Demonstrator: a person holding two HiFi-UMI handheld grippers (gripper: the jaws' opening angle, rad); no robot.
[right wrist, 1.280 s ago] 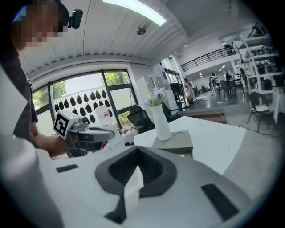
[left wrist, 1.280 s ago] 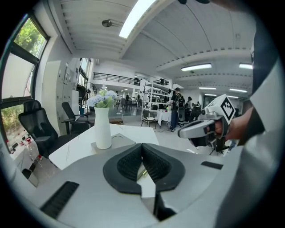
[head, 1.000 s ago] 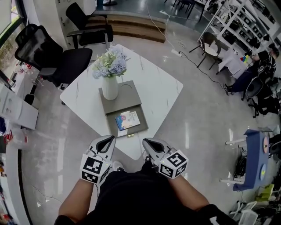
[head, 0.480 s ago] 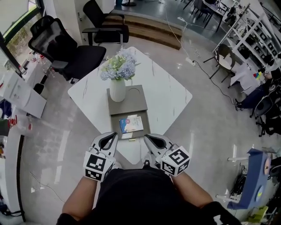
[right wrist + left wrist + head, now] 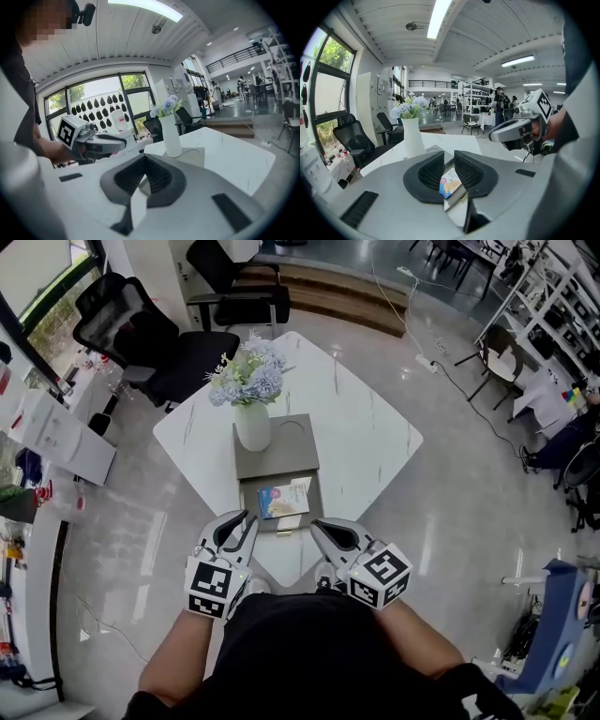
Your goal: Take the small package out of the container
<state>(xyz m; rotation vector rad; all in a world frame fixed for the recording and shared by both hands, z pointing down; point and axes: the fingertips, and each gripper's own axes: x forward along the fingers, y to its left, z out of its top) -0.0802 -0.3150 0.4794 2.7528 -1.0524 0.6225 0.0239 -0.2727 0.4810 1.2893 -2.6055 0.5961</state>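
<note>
The small package (image 5: 278, 501), blue and colourful, lies flat at the near end of a grey tray-like container (image 5: 277, 460) on a white table (image 5: 366, 437). My left gripper (image 5: 247, 518) hovers just short of the table's near corner. Its jaws are opening, with a narrow gap and nothing between them. In the left gripper view the package (image 5: 450, 183) shows through that gap, well ahead of the left gripper (image 5: 449, 165). My right gripper (image 5: 317, 525) hangs beside it at the same height with its jaws together and empty. Neither gripper touches the package.
A white vase (image 5: 253, 425) of pale blue flowers stands on the container's far half, behind the package. Black office chairs (image 5: 141, 334) stand beyond the table's left side. Glossy floor surrounds the table, with shelving and desks at the far right.
Both grippers and the head camera have come closer to the table. The left gripper's jaws have parted slightly. The package has not moved.
</note>
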